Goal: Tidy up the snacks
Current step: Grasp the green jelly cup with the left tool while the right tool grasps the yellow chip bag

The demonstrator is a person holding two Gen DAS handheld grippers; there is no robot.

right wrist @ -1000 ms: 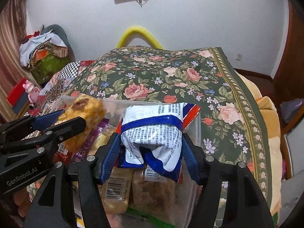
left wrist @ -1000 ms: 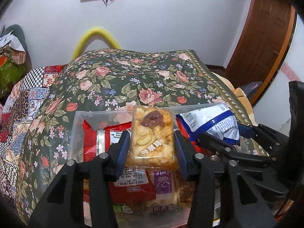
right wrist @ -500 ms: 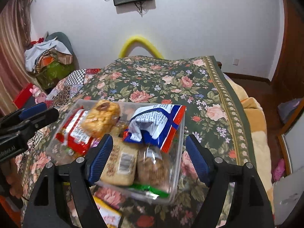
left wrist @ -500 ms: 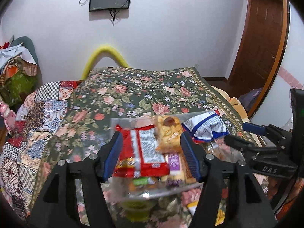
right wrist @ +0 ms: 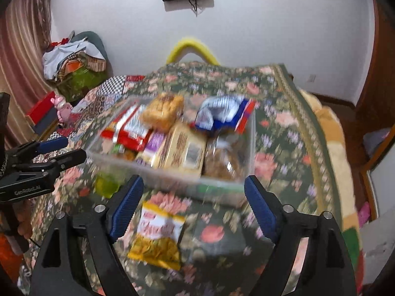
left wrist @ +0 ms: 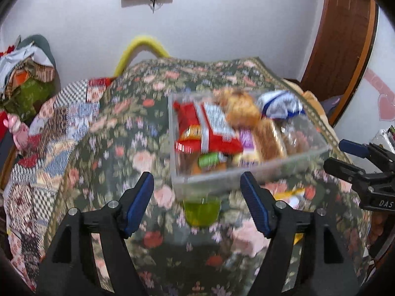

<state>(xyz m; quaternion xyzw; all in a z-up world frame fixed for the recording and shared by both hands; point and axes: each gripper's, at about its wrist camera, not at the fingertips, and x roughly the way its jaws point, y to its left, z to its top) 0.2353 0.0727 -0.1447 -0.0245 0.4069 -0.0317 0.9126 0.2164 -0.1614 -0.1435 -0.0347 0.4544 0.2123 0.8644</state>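
Snack box packed on the flowered bed, both grippers empty

The clear plastic box (right wrist: 223, 190) sits near the middle of the floral bedspread (right wrist: 284, 113), its long axis running across the bed, crammed with a red packet (left wrist: 207, 128), a golden pastry (right wrist: 164, 111) and a blue-and-white bag (right wrist: 222, 116). A yellow chip bag (right wrist: 158, 236) lies outside, by the box's near wall. The left gripper (left wrist: 197, 206) and right gripper (right wrist: 193, 208) have just been opening; jaws wide, holding nothing.
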